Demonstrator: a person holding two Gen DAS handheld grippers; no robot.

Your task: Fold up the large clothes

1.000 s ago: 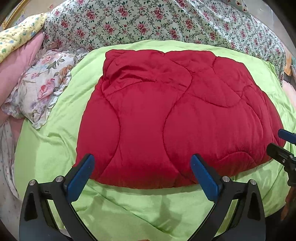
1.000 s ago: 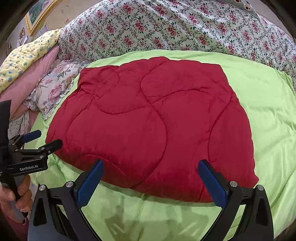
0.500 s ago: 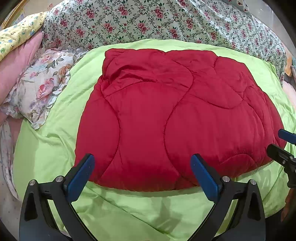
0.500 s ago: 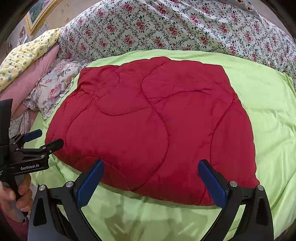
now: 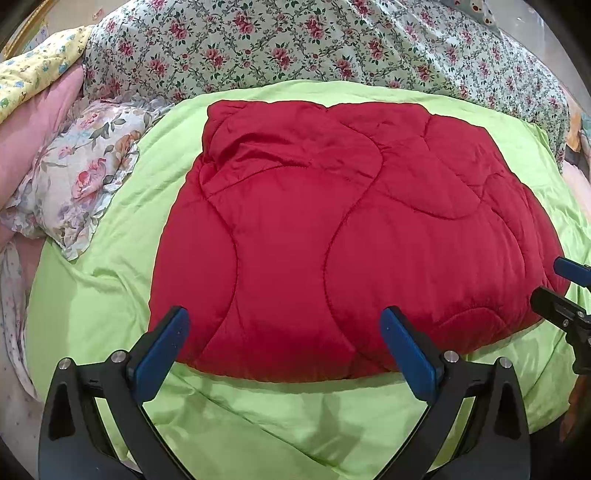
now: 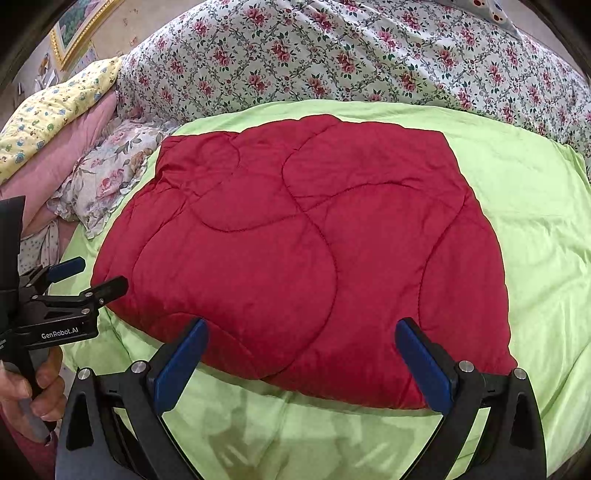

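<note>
A red quilted comforter [image 5: 332, 236] lies folded into a rough rectangle on a lime green sheet [image 5: 110, 280]; it also shows in the right wrist view [image 6: 295, 258]. My left gripper [image 5: 284, 332] is open and empty, held over the comforter's near edge. My right gripper [image 6: 301, 339] is open and empty over the near edge, further right. The left gripper also shows at the left of the right wrist view [image 6: 92, 275], and the right gripper shows at the right edge of the left wrist view [image 5: 557, 284].
A floral bedspread [image 5: 295, 48] covers the far side. A flowered pillow [image 5: 77, 177], a pink pillow [image 5: 33, 129] and a yellow patterned one [image 6: 55, 114] are piled at the left. A framed picture [image 6: 77, 29] hangs on the wall.
Both grippers have drifted slightly forward over the comforter's near edge. The comforter has not moved and both grippers stay open.
</note>
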